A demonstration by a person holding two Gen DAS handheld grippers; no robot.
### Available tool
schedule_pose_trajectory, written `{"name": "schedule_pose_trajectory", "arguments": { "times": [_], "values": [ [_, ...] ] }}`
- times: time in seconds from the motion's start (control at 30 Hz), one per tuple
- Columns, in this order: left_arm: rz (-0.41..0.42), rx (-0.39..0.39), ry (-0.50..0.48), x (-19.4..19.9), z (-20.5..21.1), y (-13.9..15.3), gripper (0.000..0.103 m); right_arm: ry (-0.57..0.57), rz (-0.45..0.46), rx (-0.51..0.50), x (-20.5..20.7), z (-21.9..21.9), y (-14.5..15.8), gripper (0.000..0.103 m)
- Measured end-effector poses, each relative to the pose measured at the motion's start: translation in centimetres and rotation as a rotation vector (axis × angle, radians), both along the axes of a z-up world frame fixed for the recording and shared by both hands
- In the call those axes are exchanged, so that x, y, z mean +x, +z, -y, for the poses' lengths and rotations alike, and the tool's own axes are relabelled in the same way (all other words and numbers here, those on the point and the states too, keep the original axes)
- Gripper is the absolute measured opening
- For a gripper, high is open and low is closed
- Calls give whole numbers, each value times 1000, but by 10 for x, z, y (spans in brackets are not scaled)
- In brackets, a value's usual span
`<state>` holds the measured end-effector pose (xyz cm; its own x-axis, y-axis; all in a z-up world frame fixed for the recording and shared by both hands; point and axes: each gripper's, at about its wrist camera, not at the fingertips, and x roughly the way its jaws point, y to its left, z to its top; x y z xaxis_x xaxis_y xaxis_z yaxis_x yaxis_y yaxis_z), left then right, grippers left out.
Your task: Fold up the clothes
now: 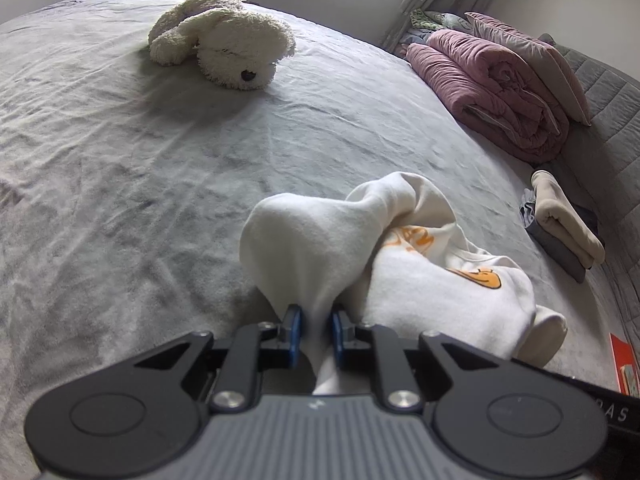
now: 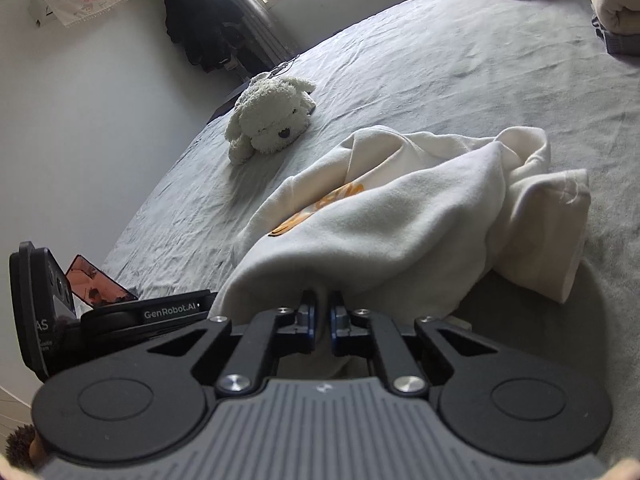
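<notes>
white sweatshirt (image 1: 420, 280) edge pinched in left tool (image 1: 316, 316) and right tool (image 2: 322, 304), bunched ahead.

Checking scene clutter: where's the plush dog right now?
The plush dog lies on the grey bedsheet, upper left in the left wrist view and left of centre in the right wrist view, beyond the white sweatshirt and apart from it.

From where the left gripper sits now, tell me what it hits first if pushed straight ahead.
The left gripper is shut on the white shirt, so the shirt's bunched fold directly ahead comes first. Beyond it looks like bare bedsheet; the plush dog lies farther off and left of that line, though depth is unclear.
</notes>
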<state>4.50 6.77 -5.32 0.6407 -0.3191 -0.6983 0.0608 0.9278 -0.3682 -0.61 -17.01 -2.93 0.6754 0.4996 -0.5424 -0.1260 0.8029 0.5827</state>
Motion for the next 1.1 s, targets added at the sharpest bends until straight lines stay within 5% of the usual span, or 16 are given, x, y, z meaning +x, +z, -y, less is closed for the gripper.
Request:
{"name": "schedule_pose_trajectory", "arguments": {
  "times": [0.13,0.23,0.5,0.63,0.9,1.1],
  "values": [
    [-4,-1,2,0,0,-1,15,0,21,20,3,-1,3,7],
    [-3,7,2,2,3,-3,15,9,25,49,2,3,1,17],
    [-7,7,27,5,9,-4,14,17,35,124,1,22,6,18],
    [-5,21,36,6,14,-3,13,24,47,132,-5,22,11,51],
    [-24,-19,38,7,13,-2,9,54,82,123,-8,11,18,57],
    [-76,-138,7,5,9,-1,9,45,92,134,-7,9,22,57]
  ]
}}
